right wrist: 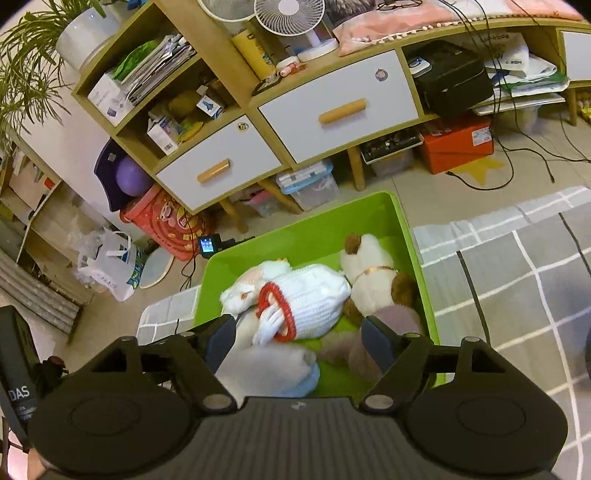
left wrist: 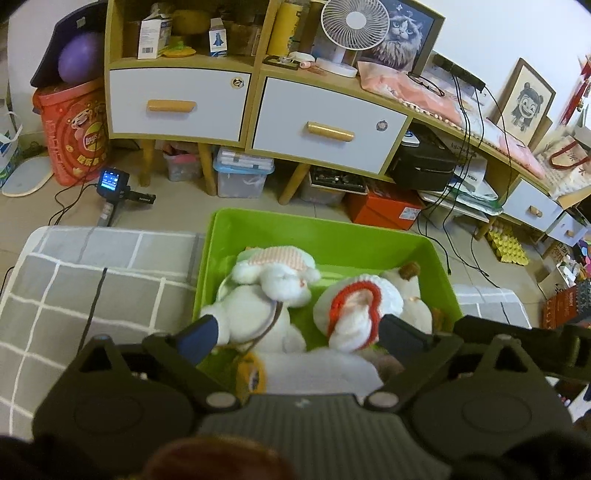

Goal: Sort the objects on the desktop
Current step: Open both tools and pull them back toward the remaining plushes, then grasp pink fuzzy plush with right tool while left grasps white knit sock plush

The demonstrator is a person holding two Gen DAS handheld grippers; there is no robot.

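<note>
Toys: white knit pouch w/ red rim (right wrist: 314, 302), white plush (left wrist: 280, 277), brown-white dog (right wrist: 373, 273), all in green bin (right wrist: 295, 236).
Bin: on grey checked cloth (right wrist: 517, 280).
L gripper (left wrist: 299, 332): jaws wide, over bin, holding nothing.
R gripper (right wrist: 299, 336): jaws wide, over bin.

Left wrist view: looks steeply down and forward from close above the green bin (left wrist: 325, 236), facing the drawer cabinet (left wrist: 258, 122) squarely. Right wrist view: same bin (right wrist: 314, 229) from close above, but rolled, so the cabinet (right wrist: 295, 122) runs diagonally (horizon tilted). Shared ground: bin interior, checked grey cloth (left wrist: 92, 288) (right wrist: 517, 266), cabinet, white fan (left wrist: 354, 29) (right wrist: 288, 14).
</note>
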